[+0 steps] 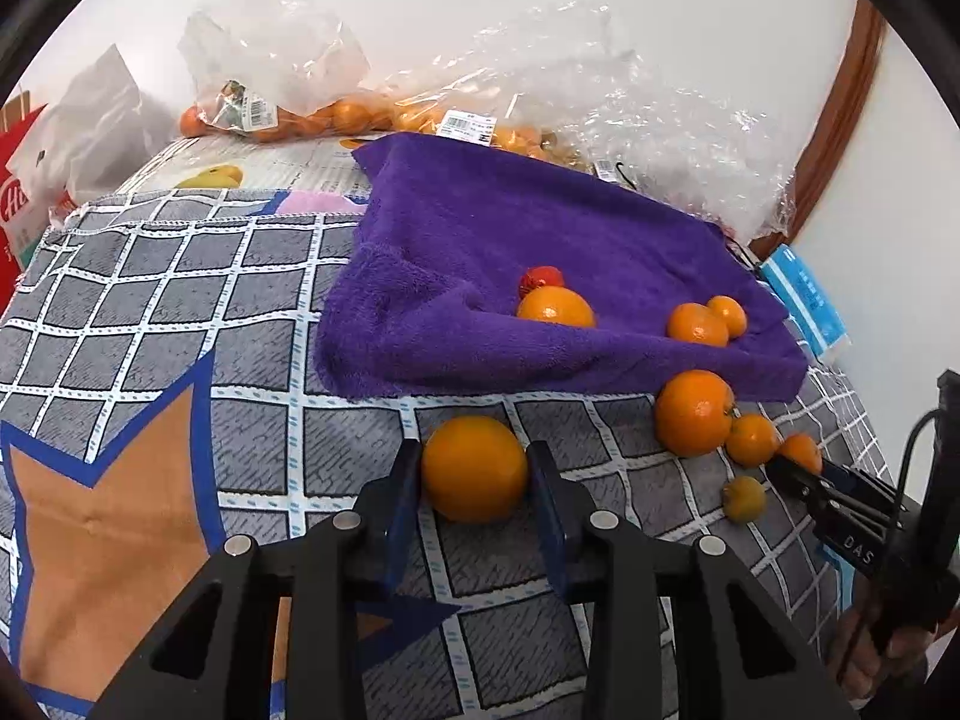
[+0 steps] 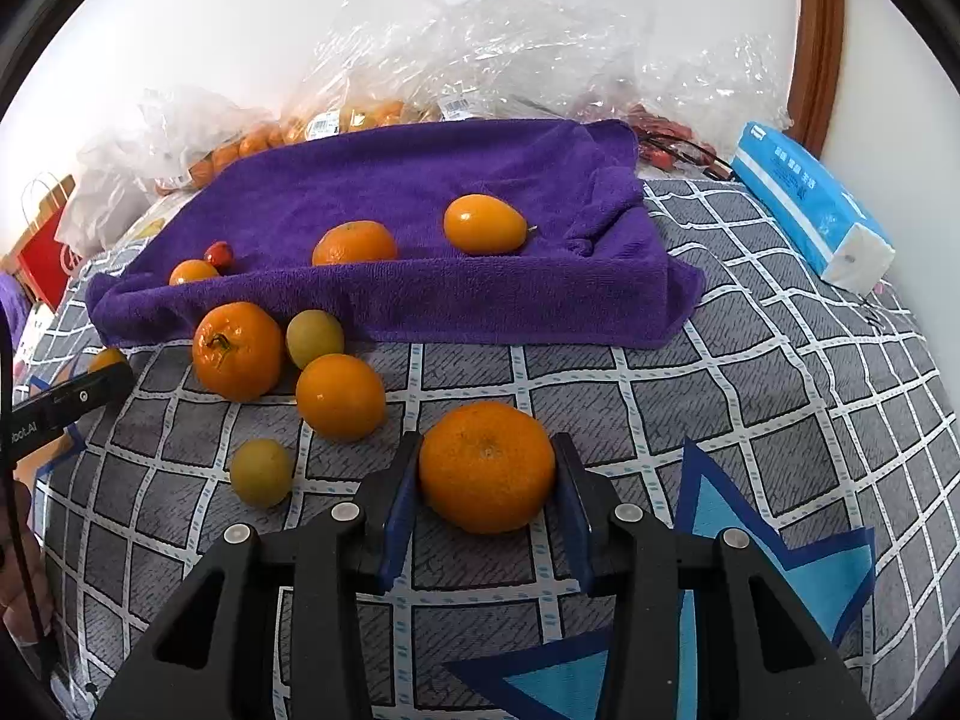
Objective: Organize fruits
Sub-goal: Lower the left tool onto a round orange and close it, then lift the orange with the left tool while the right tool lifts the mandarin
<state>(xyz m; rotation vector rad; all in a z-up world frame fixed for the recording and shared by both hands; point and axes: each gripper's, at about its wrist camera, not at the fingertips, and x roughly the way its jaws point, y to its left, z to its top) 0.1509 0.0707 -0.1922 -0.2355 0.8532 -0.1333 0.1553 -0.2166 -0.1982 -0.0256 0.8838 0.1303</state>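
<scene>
My left gripper (image 1: 474,468) has its jaws clenched on a smooth round orange (image 1: 474,468), both blue pads pressed against its sides just above the grey checked cloth (image 1: 180,300) that covers the surface. My right gripper (image 2: 487,468) grasps a flatter dimpled mandarin (image 2: 487,467) the same way, the pads tight on either flank, low over the same cloth.

Behind both lies a rumpled purple fleece towel (image 2: 420,180). On it, in the right wrist view, sit an oval orange kumquat-like fruit (image 2: 485,223), a round mandarin (image 2: 354,243), a smaller orange fruit (image 2: 193,272) and, touching it, a small red fruit (image 2: 218,254).

In front of the towel, on the checked cloth, a large stemmed tangerine (image 2: 237,350) rests against a yellow-green fruit (image 2: 314,337) and a smooth orange one (image 2: 340,396); another small yellow-green fruit (image 2: 261,471) lies apart, nearer my right jaws.

Against the white wall stand crumpled clear plastic bags (image 1: 276,78) holding more orange fruit, and a blue-and-white tissue pack (image 2: 804,204) lies at the right of the towel.
</scene>
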